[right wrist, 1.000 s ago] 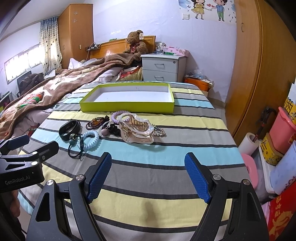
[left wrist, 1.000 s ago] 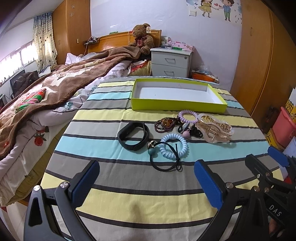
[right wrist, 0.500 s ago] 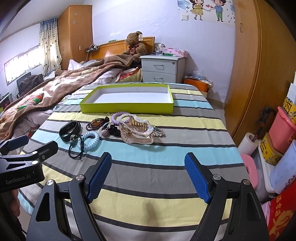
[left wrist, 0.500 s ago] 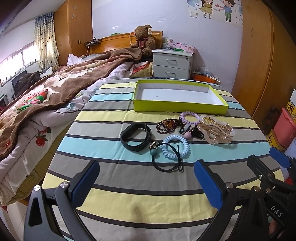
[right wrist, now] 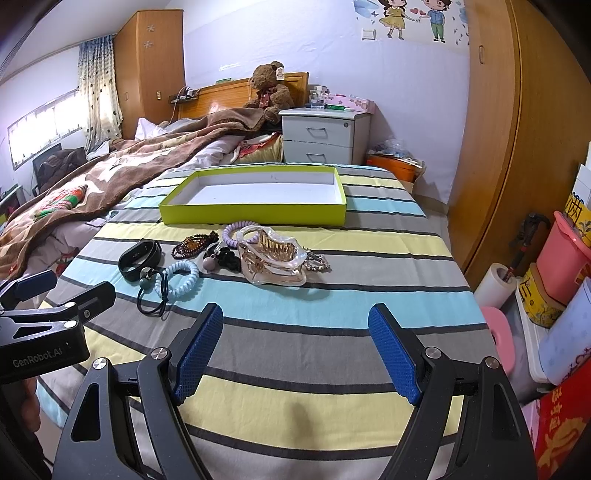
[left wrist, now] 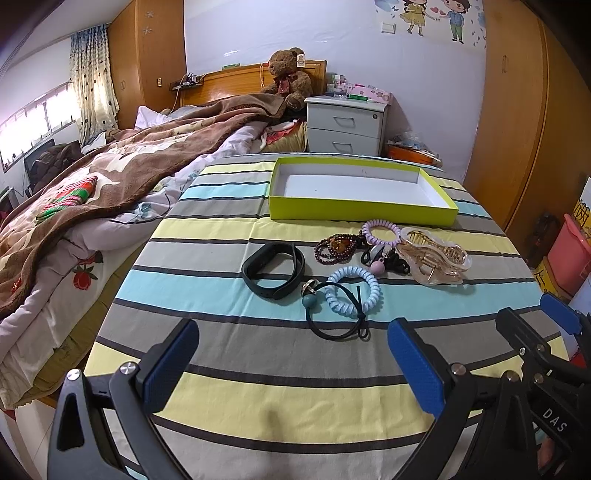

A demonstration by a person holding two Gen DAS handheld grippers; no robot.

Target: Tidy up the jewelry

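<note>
Striped cloth bare between hand-held grippers and jewelry.

A home bedroom. Far left: a bed with brown blanket, wooden headboard and teddy bear. Far centre: a white nightstand. Right: a wooden wardrobe; cartoon wall stickers above. Curtained window at far left.

the left gripper and right gripper share black skeletal frames with triangular cutouts, silver screws and blue textured pads, bearing white "genrobot.ai" and "das" lettering behind the fingers.
</note>
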